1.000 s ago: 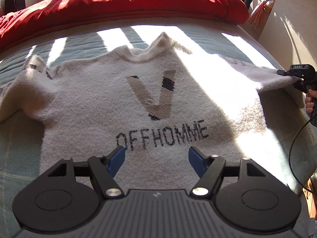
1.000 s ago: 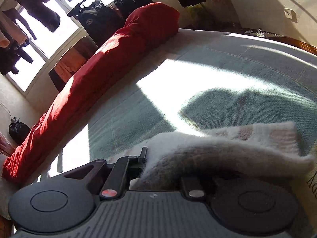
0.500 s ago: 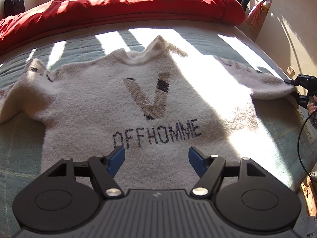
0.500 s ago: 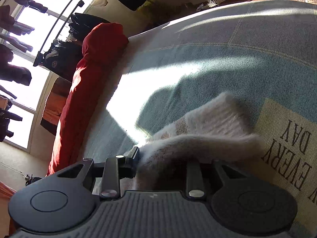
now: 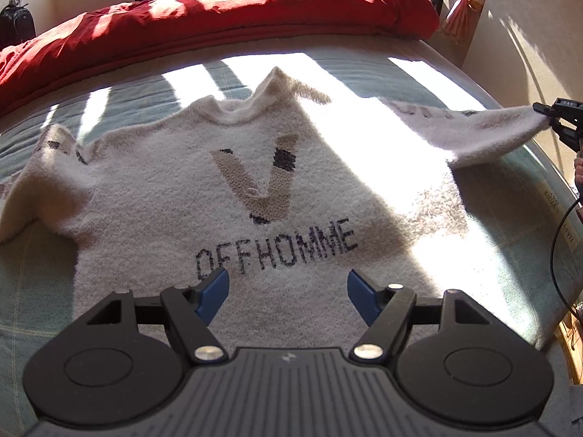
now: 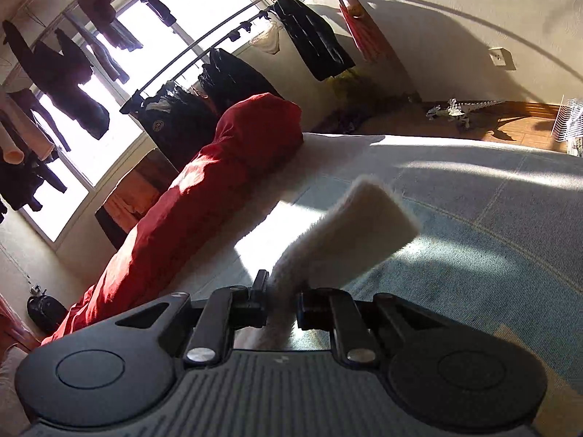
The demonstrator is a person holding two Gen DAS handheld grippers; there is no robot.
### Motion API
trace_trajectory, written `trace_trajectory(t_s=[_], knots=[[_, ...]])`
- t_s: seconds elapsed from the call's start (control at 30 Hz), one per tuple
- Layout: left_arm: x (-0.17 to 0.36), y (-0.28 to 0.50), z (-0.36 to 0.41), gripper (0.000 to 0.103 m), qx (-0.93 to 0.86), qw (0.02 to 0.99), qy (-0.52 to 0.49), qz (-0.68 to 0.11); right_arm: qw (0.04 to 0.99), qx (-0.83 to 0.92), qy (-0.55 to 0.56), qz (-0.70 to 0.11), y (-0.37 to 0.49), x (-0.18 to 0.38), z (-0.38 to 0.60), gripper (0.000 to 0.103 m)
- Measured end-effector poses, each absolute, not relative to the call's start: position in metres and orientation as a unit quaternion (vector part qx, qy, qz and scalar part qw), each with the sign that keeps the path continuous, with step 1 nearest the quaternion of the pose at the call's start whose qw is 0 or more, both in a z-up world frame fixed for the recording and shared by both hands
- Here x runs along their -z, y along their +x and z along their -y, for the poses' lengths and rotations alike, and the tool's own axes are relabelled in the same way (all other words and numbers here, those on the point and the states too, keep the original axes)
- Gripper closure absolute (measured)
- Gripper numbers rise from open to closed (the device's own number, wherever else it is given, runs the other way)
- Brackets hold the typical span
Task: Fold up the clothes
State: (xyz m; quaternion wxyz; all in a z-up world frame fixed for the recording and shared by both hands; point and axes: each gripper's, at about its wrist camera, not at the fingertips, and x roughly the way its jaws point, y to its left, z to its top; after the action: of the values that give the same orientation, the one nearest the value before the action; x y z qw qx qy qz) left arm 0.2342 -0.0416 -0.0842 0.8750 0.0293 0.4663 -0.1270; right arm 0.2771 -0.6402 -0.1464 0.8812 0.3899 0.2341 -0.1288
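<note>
1. The sweater (image 5: 255, 189) lay face up across the middle of the bed (image 5: 120, 109), collar toward the far edge where the red duvet (image 5: 218, 11) was bunched along the head.
2. Its chest showed a tan V and the dark lettering "OFFHOMME", readable from my left wrist view.
3. My left fingers (image 5: 288, 291) stood wide apart above the sweater's lower hem, near the bed's near edge, with nothing between the blue pads (image 5: 213, 291).
4. My right fingers (image 6: 282, 304) were closed tight on the sleeve cuff (image 6: 349, 233), which stuck up stiffly past the tips in the right wrist view.
5. Seen from the left, that sleeve (image 5: 473, 131) was stretched out toward the bed's right edge and raised off the cover, ending at my right fingers (image 5: 546, 111).
6. The other sleeve (image 5: 40, 178) lay slack on the bed toward its left edge.
7. Strong sunlight fell in bands over the sweater and the blue-green bedcover (image 6: 473, 225).
8. Dark clothes (image 6: 313, 36) hung on a rail by the window (image 6: 145, 36).
</note>
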Motion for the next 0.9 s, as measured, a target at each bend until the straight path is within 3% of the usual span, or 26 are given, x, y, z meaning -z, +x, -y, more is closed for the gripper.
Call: trace_trajectory(t_s=[0.33, 0.47, 0.53, 0.57, 0.73, 0.9], knots=[[0.088, 0.235, 0.038, 0.031, 0.122, 0.873, 0.026, -0.471, 0.886, 0.2, 0.324, -0.263, 0.257, 0.133, 0.653, 0.071], [0.09, 0.236, 0.042, 0.031, 0.126, 0.871, 0.025, -0.473, 0.884, 0.172, 0.333, -0.279, 0.265, 0.126, 0.648, 0.059], [0.091, 0.236, 0.046, 0.031, 0.128, 0.87, 0.028, -0.475, 0.879, 0.112, 0.344, -0.31, 0.285, 0.126, 0.632, 0.049], [0.092, 0.236, 0.047, 0.031, 0.128, 0.87, 0.029, -0.475, 0.873, 0.078, 0.35, -0.331, 0.297, 0.128, 0.622, 0.039], [0.096, 0.242, 0.051, 0.031, 0.132, 0.866, 0.037, -0.48, 0.854, 0.059, 0.283, -0.433, 0.347, 0.163, 0.572, 0.038], [0.103, 0.256, 0.052, 0.03, 0.138, 0.863, 0.049, -0.484, 0.86, 0.123, 0.273, -0.412, 0.352, 0.182, 0.594, 0.041]])
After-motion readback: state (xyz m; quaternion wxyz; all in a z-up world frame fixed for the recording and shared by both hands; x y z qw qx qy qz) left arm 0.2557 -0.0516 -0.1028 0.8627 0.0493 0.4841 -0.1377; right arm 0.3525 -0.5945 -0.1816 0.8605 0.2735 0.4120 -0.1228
